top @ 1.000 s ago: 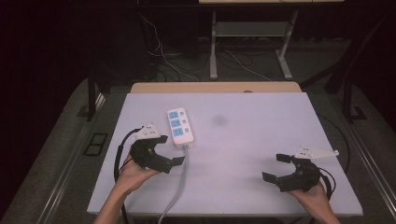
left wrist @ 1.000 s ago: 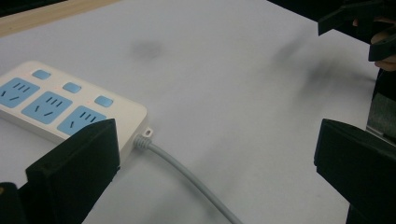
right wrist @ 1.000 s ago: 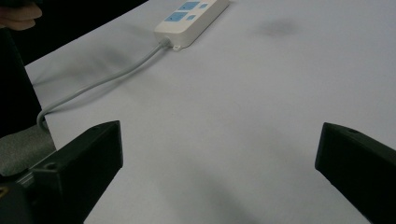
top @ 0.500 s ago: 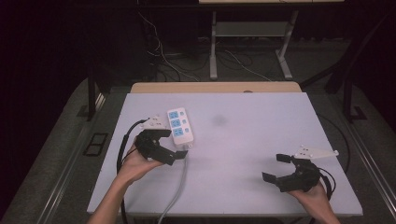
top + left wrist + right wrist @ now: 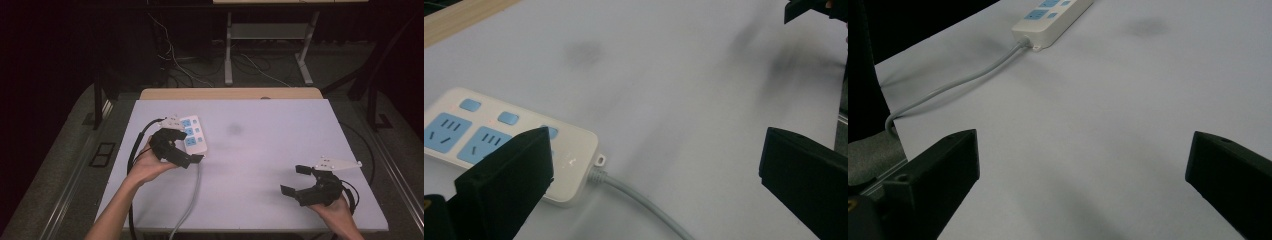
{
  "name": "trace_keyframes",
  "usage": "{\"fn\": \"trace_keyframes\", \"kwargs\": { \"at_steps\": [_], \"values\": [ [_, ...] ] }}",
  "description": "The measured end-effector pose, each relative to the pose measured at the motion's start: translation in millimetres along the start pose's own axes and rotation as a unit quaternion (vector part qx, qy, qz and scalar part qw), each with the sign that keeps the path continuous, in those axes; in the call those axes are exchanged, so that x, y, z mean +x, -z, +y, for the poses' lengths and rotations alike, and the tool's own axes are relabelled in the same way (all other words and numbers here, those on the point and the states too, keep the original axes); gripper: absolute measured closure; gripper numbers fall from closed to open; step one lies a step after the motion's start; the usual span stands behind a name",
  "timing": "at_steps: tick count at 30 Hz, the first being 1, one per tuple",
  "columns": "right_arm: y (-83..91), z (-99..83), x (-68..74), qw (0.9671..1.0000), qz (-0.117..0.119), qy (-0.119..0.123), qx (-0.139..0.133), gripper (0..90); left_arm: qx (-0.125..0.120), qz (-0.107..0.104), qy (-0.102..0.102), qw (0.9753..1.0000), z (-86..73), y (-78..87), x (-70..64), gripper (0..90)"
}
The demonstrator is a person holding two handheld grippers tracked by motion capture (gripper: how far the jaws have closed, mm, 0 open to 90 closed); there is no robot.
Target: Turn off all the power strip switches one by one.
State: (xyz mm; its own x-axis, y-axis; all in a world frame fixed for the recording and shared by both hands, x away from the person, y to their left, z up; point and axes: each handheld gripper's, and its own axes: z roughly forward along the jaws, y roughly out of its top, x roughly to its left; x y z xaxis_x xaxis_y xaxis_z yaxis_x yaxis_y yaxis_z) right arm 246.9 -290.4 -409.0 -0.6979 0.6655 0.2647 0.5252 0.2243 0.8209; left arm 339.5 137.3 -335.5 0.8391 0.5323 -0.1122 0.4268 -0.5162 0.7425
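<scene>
A white power strip point(image 5: 195, 135) with blue sockets lies at the table's left, and its grey cable point(image 5: 192, 195) runs off the front edge. My left gripper point(image 5: 184, 148) is open and hovers at the strip's near end, one jaw over it and the other to its right. In the left gripper view the strip point(image 5: 499, 130) sits under the left jaw, with my left gripper point(image 5: 654, 165) open and empty. My right gripper point(image 5: 295, 180) stands open near the front right corner, empty. The right gripper view shows the strip point(image 5: 1053, 15) and cable point(image 5: 958, 82) far beyond my right gripper point(image 5: 1083, 165).
The white table top point(image 5: 270, 145) has a faint dark smudge point(image 5: 233, 129) near its middle. A wooden strip point(image 5: 230, 93) borders the back edge. Beyond it are table legs and loose cables point(image 5: 250, 65) on a dark floor.
My left gripper has moved forward, away from the person, up to the near end of the power strip. The right gripper has stayed in place.
</scene>
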Motion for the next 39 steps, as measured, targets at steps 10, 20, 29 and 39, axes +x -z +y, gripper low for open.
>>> {"fn": "trace_keyframes", "kwargs": {
  "at_steps": [10,20,29,39],
  "values": [
    [-0.5,-0.6,-0.1,1.0,0.001,0.001,0.001,0.7,0.013,0.003,-0.013,0.9998,17.8,-1.6,11.6,0.5],
    [-0.6,-0.9,-0.2,1.0,0.002,0.001,0.002,0.7,0.024,0.006,-0.013,0.9996,27.3,-10.5,24.9,7.1],
    [-1.2,-1.3,-0.2,1.0,0.003,0.001,0.005,0.7,0.037,-0.001,-0.004,0.9993,32.0,-21.7,37.9,14.0],
    [-0.7,-1.5,-1.2,1.0,0.002,0.002,0.004,0.7,0.042,-0.001,0.005,0.9991,29.5,-32.3,50.2,25.9]
  ]
}}
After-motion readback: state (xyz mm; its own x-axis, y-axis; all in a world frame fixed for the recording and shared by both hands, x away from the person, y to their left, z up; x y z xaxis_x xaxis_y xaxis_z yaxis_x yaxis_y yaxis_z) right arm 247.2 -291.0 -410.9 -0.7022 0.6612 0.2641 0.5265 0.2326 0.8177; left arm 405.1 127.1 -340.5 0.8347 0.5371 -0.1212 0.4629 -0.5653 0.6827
